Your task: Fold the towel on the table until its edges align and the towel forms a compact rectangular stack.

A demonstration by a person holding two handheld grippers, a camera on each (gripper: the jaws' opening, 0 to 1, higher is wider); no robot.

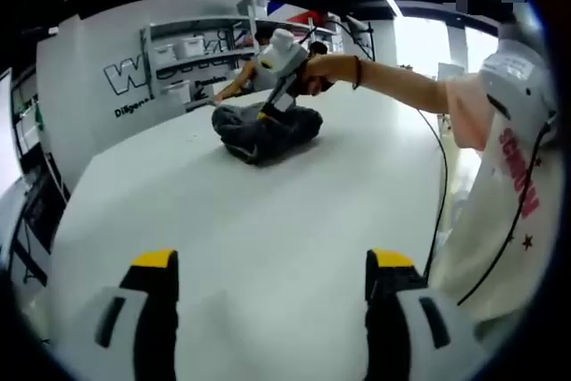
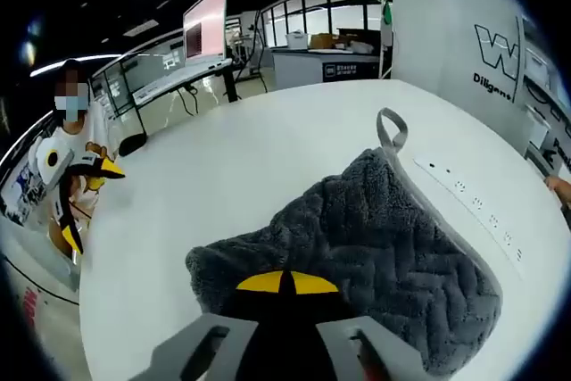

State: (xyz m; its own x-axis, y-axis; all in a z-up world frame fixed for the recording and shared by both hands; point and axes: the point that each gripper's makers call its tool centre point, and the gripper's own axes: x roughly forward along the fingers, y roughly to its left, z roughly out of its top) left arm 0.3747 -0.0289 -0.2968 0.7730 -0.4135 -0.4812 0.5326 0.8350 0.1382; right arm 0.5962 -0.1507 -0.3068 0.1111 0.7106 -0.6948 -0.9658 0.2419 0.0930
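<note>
Item: dark grey towel [image 2: 375, 256], plush with a wavy woven pattern and a grey hanging loop [image 2: 391, 128] at one edge. Lies bunched in a loose heap on the white tabletop [image 2: 232, 194]; in the left gripper view the towel [image 1: 265, 131] sits toward the far edge of the tabletop [image 1: 268, 229], near a white wall with dark lettering [image 1: 125, 73].

Item: right gripper [image 2: 285, 285], jaws brought together with the yellow tips meeting, pinched on the near edge of the towel. In the left gripper view the right gripper [image 1: 264, 113] comes down onto the heap, carried by a person's outstretched arm [image 1: 393, 82] with a dark band at the wrist.

Item: left gripper [image 1: 272, 260], jaws spread wide apart, yellow-tipped, holding nothing, over bare tabletop well short of the towel. In the right gripper view it shows as yellow and black jaws [image 2: 85, 189] beside the tabletop's edge, close to the person in a white shirt [image 2: 53, 153].

Item: white power strip [image 2: 468, 198], lying flat on the tabletop just beside the towel, along the edge nearest the lettered wall.

Item: monitor [image 2: 205, 24] on a desk beyond the tabletop's far edge.
</note>
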